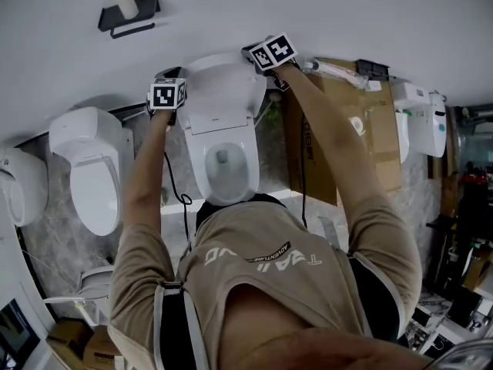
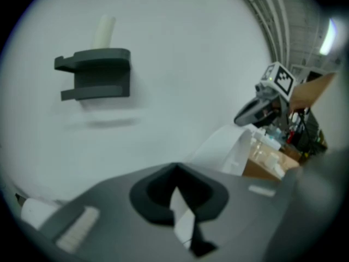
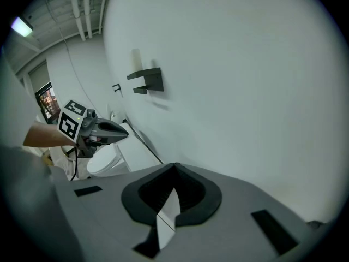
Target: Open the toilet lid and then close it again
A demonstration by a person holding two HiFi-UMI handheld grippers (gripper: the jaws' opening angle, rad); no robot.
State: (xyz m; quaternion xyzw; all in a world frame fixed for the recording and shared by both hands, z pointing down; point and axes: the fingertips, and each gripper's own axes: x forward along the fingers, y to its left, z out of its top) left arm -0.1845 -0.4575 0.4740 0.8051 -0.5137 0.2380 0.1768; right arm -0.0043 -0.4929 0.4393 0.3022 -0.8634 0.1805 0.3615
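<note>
Lid stands raised against the wall, above the open bowl. Left gripper sits at its 9 o'clock and right gripper at its 1 o'clock. Both jaw pairs are closed together and hold nothing. Hazard: nothing clamps the lid, so a forward nudge may let it drop and slam.

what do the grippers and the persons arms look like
The left gripper and right gripper are dark grey, pointed like beaks, each carrying a white cube of black square markers. A black cable trails from each. The person wears a tan short-sleeved shirt; forearms are bare.
</note>
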